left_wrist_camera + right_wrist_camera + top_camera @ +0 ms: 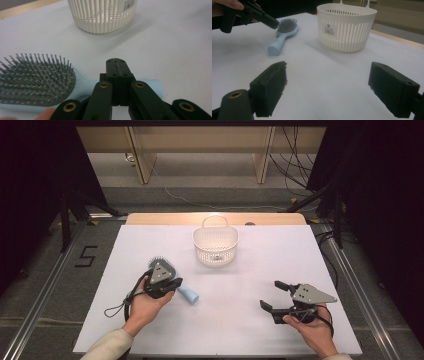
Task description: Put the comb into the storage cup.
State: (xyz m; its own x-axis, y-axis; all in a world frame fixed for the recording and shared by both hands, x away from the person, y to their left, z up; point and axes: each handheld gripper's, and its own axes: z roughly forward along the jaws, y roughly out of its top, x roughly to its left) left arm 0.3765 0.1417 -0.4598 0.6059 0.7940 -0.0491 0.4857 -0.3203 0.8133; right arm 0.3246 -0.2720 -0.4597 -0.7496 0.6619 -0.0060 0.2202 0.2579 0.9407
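Left gripper (116,65) jaws together above brush (37,82) handle | right gripper (327,87) agape, idle | basket (215,245) at 12 o'clock | I risk knocking brush aside if I descend with jaws together

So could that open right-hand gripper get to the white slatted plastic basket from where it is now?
Probably yes. The right gripper has its jaws wide apart, and bare white table lies between it and the white slatted plastic basket. The light blue hairbrush sits off to one side.
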